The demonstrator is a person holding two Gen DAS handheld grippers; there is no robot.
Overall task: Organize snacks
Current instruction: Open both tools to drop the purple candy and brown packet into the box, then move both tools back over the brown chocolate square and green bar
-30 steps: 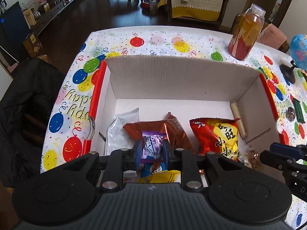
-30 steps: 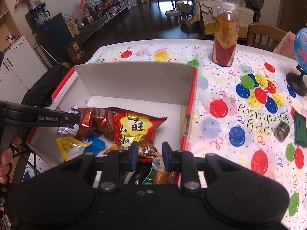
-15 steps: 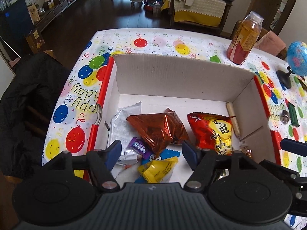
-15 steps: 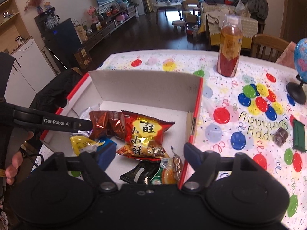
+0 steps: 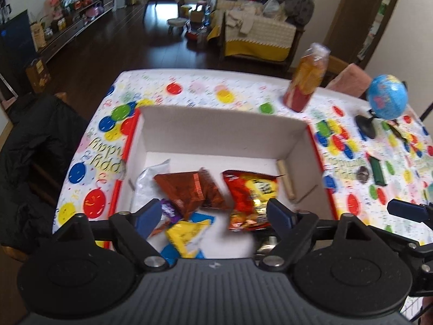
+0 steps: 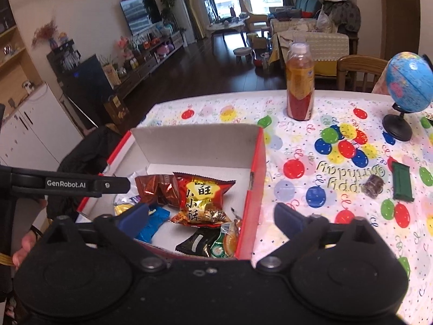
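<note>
Balloon-printed cloth covered the bench [image 6: 338,189], with a dark-floored living room behind it; on the cloth sat a white cardboard box [image 5: 216,127] with red outer walls, open at the top; inside it lay a red snack bag [image 6: 201,200] with yellow lettering, a brown foil packet [image 5: 189,192] just beside it on its left in the left wrist view, a yellow packet [image 5: 186,233] nearer the camera over a blue wrapper [image 6: 153,223], a small purple packet [image 5: 169,211] touching the brown one, a silver-white pouch [image 5: 147,187] against the left wall, and a tan stick [image 5: 285,181] along the right wall; a black packet [image 6: 194,242] and a green and orange one [image 6: 226,242] lay in the near corner; the left gripper [image 5: 213,214] hung above the near part of the box, jaws spread wide and holding nothing; the right gripper [image 6: 211,218] was over the box's right wall, jaws likewise wide apart and empty; outside the box, well apart from it, stood an orange drink bottle [image 6: 300,81] and a blue globe [image 6: 408,81], with a dark green bar [image 6: 402,181] and a small brown candy [image 6: 373,185] just beside each other on the cloth.
</note>
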